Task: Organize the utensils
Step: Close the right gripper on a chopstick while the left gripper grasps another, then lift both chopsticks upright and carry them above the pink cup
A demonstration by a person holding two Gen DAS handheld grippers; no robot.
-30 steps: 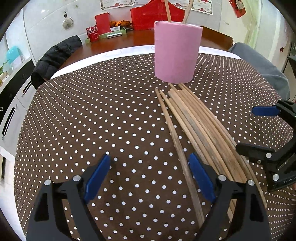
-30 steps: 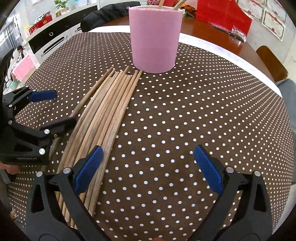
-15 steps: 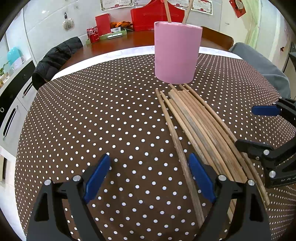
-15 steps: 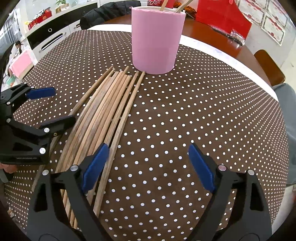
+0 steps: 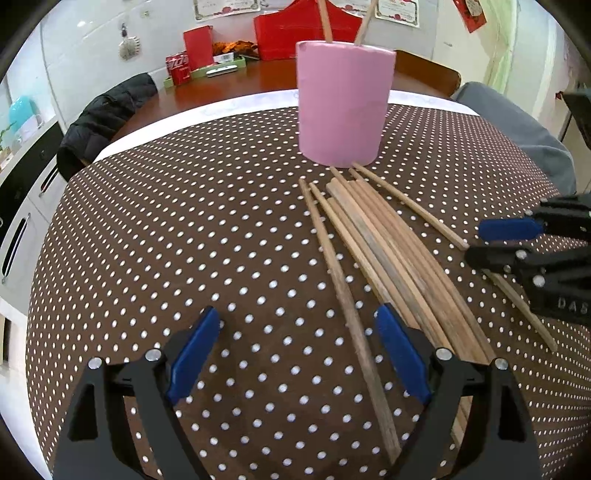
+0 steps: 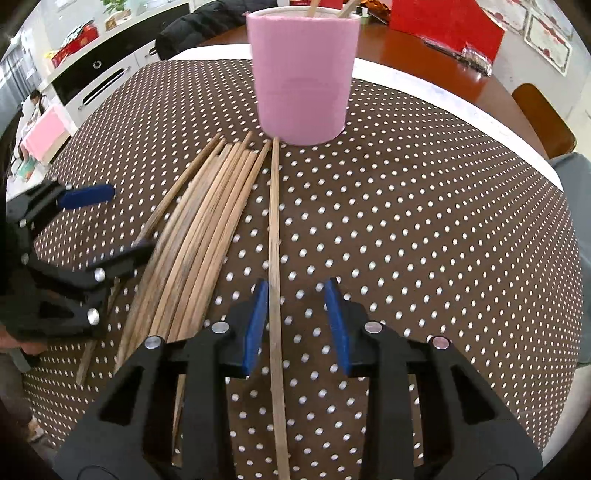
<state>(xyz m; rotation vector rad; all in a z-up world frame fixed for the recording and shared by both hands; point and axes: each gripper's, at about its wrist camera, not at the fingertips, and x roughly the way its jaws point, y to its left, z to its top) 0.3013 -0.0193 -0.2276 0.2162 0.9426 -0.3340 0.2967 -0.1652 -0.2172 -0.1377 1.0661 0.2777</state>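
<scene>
While one chopstick [image 6: 274, 236] lies apart from the bundle of chopsticks [image 6: 199, 229], its tip touching the pink cup [image 6: 302, 74], the right gripper [image 6: 295, 325] points steeply down, jaws closing around it, one pad still clear. Open polka-dot tablecloth [image 6: 424, 221] spreads rightward. The left gripper [image 5: 291, 354] hovers spread wide, empty.

Your cup [image 6: 303, 74] standing mid-bench [image 6: 443, 221], two sticks [image 6: 349, 7] in it, chopstick bundle [image 6: 207, 229] before it, one chopstick [image 6: 274, 258] just beside the bundle
</scene>
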